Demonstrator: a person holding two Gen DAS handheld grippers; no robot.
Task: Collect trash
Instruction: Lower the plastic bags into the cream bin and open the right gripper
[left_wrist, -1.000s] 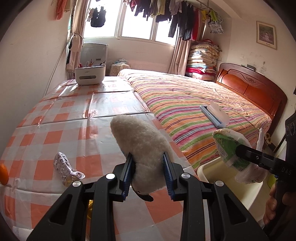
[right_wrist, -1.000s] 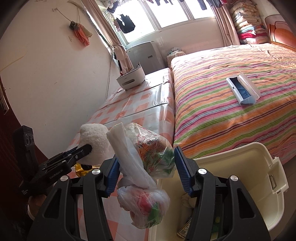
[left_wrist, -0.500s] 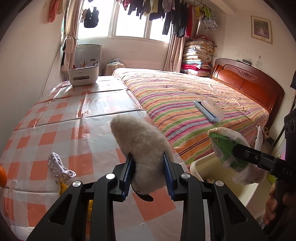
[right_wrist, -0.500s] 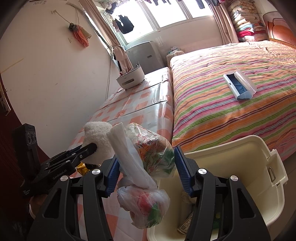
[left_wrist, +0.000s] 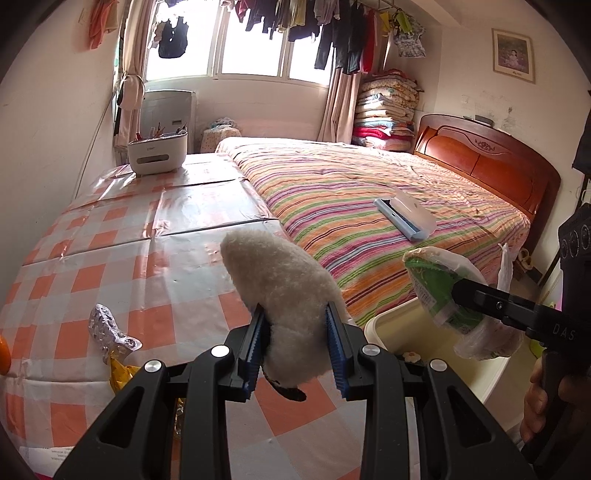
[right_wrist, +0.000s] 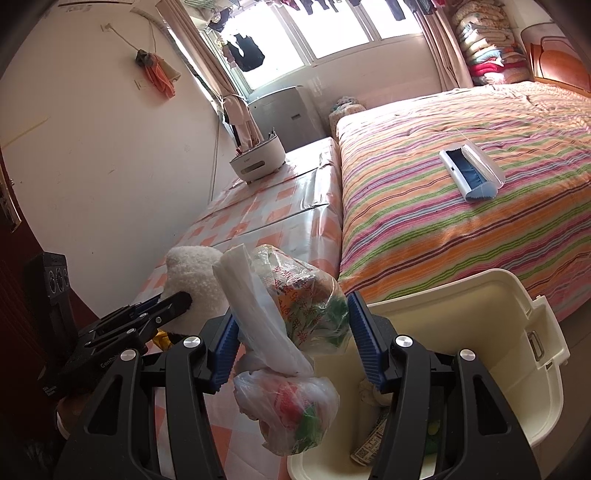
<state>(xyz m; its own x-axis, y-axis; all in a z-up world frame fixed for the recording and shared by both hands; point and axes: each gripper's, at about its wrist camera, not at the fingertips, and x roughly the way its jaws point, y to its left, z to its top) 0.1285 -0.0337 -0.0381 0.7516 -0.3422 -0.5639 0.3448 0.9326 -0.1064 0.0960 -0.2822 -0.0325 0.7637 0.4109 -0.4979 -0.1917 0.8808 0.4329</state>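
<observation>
1. Two grippers, each loaded
2. Left gripper (left_wrist: 295, 347): blue pads closed on a fluffy white item (left_wrist: 284, 295), held above the orange-checked tablecloth (left_wrist: 110, 258)
3. Right gripper (right_wrist: 291, 343): closed on a clear plastic bag of wrappers (right_wrist: 295, 314), its lower end hanging over the near edge of the cream bin (right_wrist: 509, 369)
4. Bin: on the floor between table and striped bed (right_wrist: 443, 221), paper scraps inside
5. Crumpled foil wrapper (left_wrist: 107, 328): lying on the table, left of the left gripper
</observation>
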